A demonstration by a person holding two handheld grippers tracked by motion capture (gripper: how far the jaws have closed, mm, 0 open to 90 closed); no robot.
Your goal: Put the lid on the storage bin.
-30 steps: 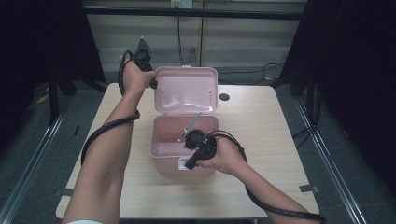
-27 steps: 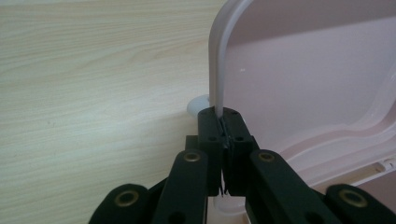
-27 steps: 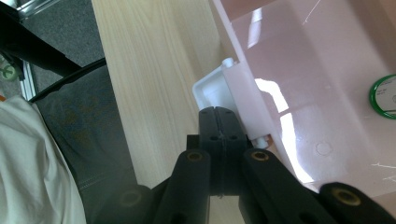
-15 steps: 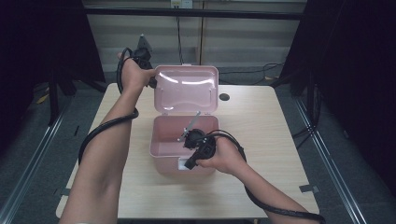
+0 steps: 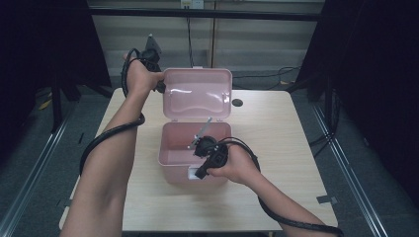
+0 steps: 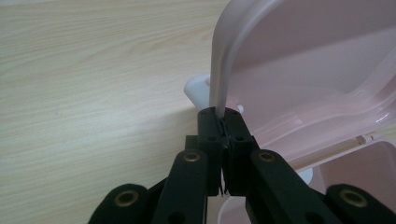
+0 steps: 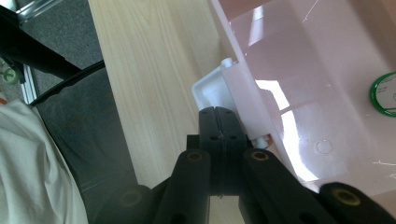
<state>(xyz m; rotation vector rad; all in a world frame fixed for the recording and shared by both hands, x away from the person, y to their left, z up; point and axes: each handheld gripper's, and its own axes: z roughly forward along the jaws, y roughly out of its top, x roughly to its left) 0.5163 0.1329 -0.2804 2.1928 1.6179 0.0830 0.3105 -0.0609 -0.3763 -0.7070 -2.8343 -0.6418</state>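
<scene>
Pink box (image 5: 193,158) sits mid-table, its lid (image 5: 197,94) held upright, edge pinched in the closed left gripper (image 6: 224,128). Right gripper (image 7: 224,122) is closed empty against the front wall by the white latch (image 7: 210,91). Lid may slip and slam if the thin-edge pinch loosens. Green-rimmed disc (image 7: 385,93) lies inside.

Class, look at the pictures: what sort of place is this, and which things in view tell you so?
Probably a lab or recording studio: a lone wooden table ringed by black curtains, a metal frame rail overhead and floor rails alongside. Nothing homely apart from the pink box.
</scene>
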